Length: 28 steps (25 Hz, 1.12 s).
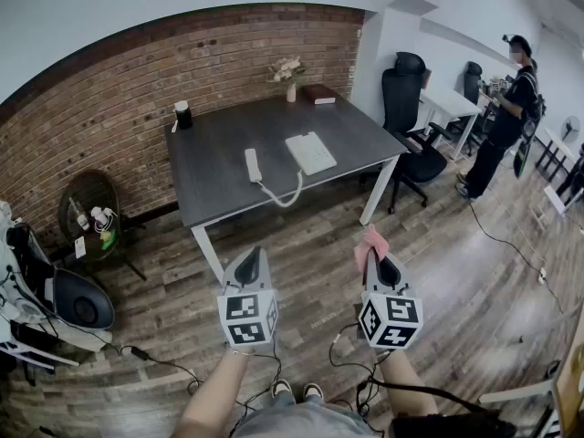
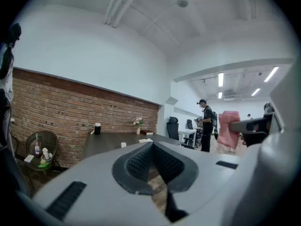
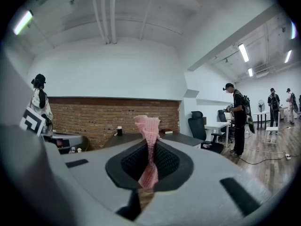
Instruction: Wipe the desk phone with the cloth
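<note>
Both your left gripper and right gripper hover in the head view, well short of the table bearing the desk phone. Left gripper view: fingers together, empty — right gripper view: fingers pinching the pink cloth.

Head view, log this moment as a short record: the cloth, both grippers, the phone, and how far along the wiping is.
cloth: pink, sticking up out of the right gripper's jaws
right gripper: shut on the cloth
left gripper: jaws together, nothing between them
desk phone: on the dark desk
handset: off the phone, lying beside it, joined by a looping cord
position: both grippers over the floor, short of the desk
wiping: not yet begun
</note>
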Motion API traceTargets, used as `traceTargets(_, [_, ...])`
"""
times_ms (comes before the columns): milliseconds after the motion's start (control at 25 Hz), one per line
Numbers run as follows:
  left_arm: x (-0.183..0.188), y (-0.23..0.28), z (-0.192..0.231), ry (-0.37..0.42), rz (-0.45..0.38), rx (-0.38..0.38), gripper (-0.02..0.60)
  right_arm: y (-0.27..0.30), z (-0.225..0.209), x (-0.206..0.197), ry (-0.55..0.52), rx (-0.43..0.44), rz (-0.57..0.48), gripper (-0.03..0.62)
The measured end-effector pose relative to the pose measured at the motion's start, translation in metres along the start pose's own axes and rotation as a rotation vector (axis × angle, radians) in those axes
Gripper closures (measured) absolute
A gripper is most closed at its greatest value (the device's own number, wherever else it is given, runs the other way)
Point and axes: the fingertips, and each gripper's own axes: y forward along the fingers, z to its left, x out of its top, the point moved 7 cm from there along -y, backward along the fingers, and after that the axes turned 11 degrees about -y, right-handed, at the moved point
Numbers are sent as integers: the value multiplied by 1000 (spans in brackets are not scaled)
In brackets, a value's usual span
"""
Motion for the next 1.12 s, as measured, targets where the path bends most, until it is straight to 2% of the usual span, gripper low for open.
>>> traceTargets(640, [-14,13,22,-17,35,-21,577,12,13,-17,17,-26,51,577])
traceTargets(960, [-23,44,19,-25,71,-19,577,33,-11,-29,47,-51,76,577])
traceTargets(1120, [-20,75,14,-14,63,-18,577,60,-28,-33,52,-55,63,577])
